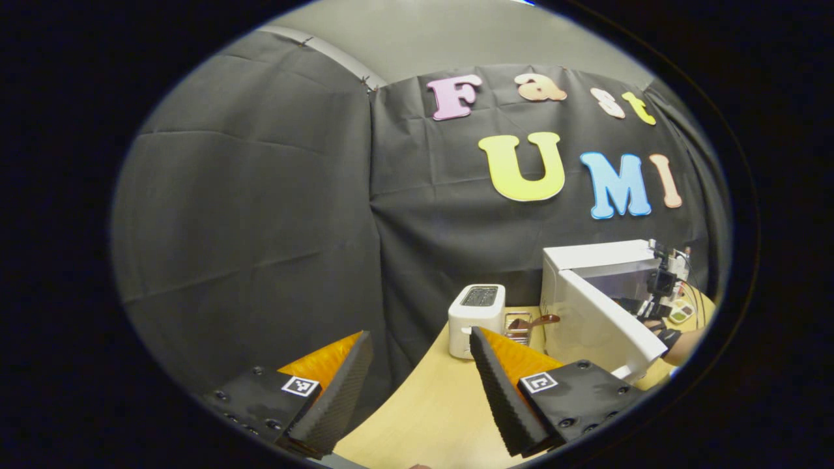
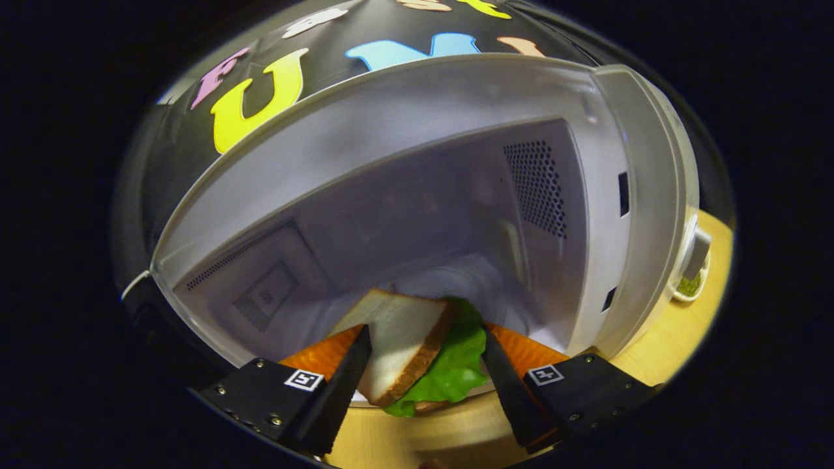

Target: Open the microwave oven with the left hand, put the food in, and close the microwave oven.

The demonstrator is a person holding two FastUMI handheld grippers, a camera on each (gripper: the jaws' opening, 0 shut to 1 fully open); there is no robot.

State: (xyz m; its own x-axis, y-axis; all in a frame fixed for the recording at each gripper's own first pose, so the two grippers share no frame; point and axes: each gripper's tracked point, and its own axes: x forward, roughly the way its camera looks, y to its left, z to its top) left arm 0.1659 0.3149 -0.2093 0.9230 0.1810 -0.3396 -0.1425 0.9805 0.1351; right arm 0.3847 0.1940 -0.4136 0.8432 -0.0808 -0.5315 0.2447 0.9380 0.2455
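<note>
In the left gripper view the left gripper (image 1: 420,384) is hovering over the near edge of the wooden table (image 1: 423,410), its 2 fingers standing wide apart with nothing between them. Beyond it a white toaster (image 1: 475,319) is sitting on the table, with a brown spoon (image 1: 535,322) lying just beside it, and to the right the white microwave (image 1: 596,260) is standing with its door (image 1: 603,326) swung open. At the cavity a hand (image 1: 671,339) is holding the right gripper (image 1: 661,290). In the right gripper view the right gripper (image 2: 423,374) is reaching into the mouth of the microwave (image 2: 417,195), its fingers (image 2: 345,384) pressing on both sides of the sandwich (image 2: 410,345), a slice of bread with green lettuce sticking out beneath. The sandwich is tilting at the front lip of the cavity; whether it is touching the floor inside I cannot tell. A small dish (image 2: 689,285) is sitting on the table (image 2: 677,339) to the right of the microwave
</note>
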